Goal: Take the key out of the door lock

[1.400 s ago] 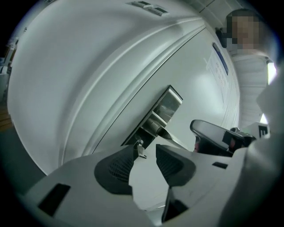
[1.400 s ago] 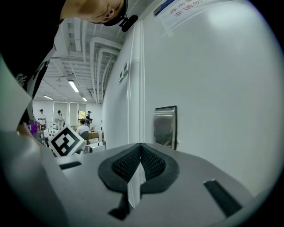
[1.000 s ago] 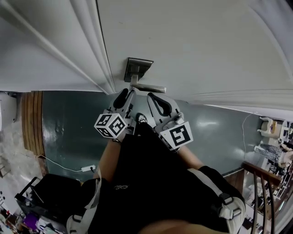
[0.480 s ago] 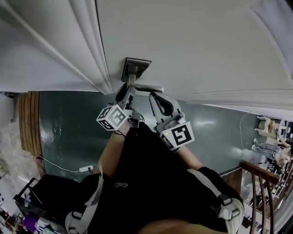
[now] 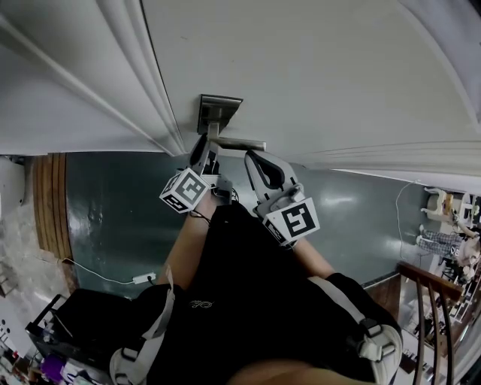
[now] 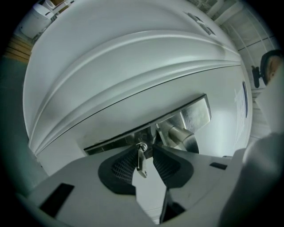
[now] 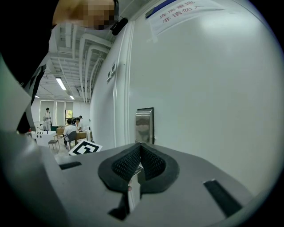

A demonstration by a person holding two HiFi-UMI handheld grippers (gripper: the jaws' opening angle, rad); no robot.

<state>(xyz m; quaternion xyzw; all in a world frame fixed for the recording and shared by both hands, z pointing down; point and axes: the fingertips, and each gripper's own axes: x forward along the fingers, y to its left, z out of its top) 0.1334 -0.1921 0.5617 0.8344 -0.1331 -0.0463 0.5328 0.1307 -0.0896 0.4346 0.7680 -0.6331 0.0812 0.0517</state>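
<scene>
A small silver key (image 6: 141, 160) hangs from its ring at the lock in the metal plate (image 6: 195, 114) on the white door, just left of the lever handle (image 6: 179, 134). My left gripper (image 6: 144, 153) points level at the plate, its jaws on either side of the key. The jaws have just been closing, and a gap still shows beside the right pad (image 6: 165, 163). In the head view the left gripper (image 5: 204, 146) reaches under the plate (image 5: 218, 114) and the right gripper (image 5: 252, 156) sits below the handle (image 5: 239, 143). The right gripper (image 7: 140, 148) is shut and empty, facing the plate (image 7: 144, 125).
The white door (image 5: 316, 75) fills the view ahead. A green floor (image 5: 113, 218) lies below, with a white cable and power strip (image 5: 143, 278) and a wooden railing (image 5: 428, 301). A paper notice (image 7: 177, 11) hangs on the door. People sit at tables (image 7: 69, 128) far off.
My left gripper has moved up to the lock plate and rolled, its marker cube turning. Its jaws have narrowed. The right gripper has stayed in place.
</scene>
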